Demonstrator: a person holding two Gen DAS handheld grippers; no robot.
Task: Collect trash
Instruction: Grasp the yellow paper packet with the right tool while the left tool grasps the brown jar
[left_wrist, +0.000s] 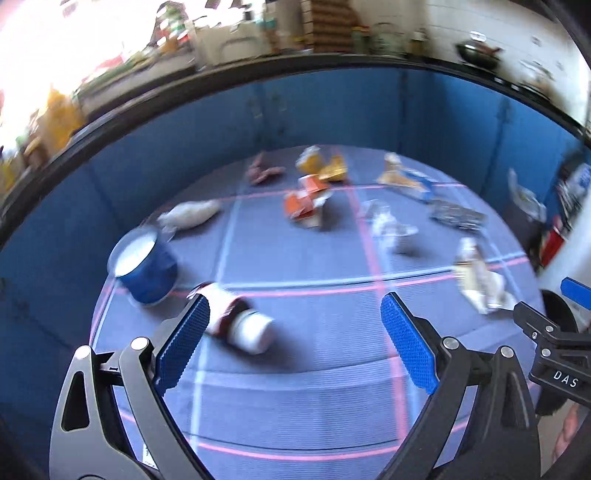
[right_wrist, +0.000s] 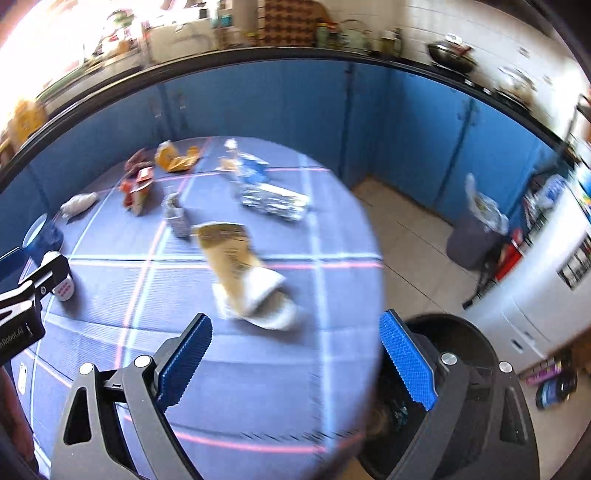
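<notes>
Blue cabinet fronts (right_wrist: 258, 110) wrapping round the far side under a dark countertop edge (left_wrist: 258, 70)

Round table (right_wrist: 258, 387) in a blue-grey cloth with pink and pale grid lines, taking up most of both views; right rim curving down against tiled floor (right_wrist: 406, 229), open floor lying between rim and cabinets

Black bin (right_wrist: 461, 343) sitting just past the table's near-right rim, mouth open, partly behind the right gripper's blue pad

Trash lying scattered over the far half of the cloth, near half staying bare: blue cup (left_wrist: 146, 267) tipped near the left rim, white-and-red bottle (left_wrist: 240, 323) on its side just beside the left gripper's left pad, tan-and-white paper bag (right_wrist: 243, 277) ahead of the right gripper, silver foil wrapper (right_wrist: 275, 201), orange carton (left_wrist: 304, 203), yellow wrapper (left_wrist: 325, 164) farthest back; all blurred

Left gripper (left_wrist: 295, 343) hanging over bare cloth, jaws spread wide, gripping nothing

Right gripper (right_wrist: 295, 358) likewise gaping wide, nothing between the pads, right pad overhanging the rim
</notes>
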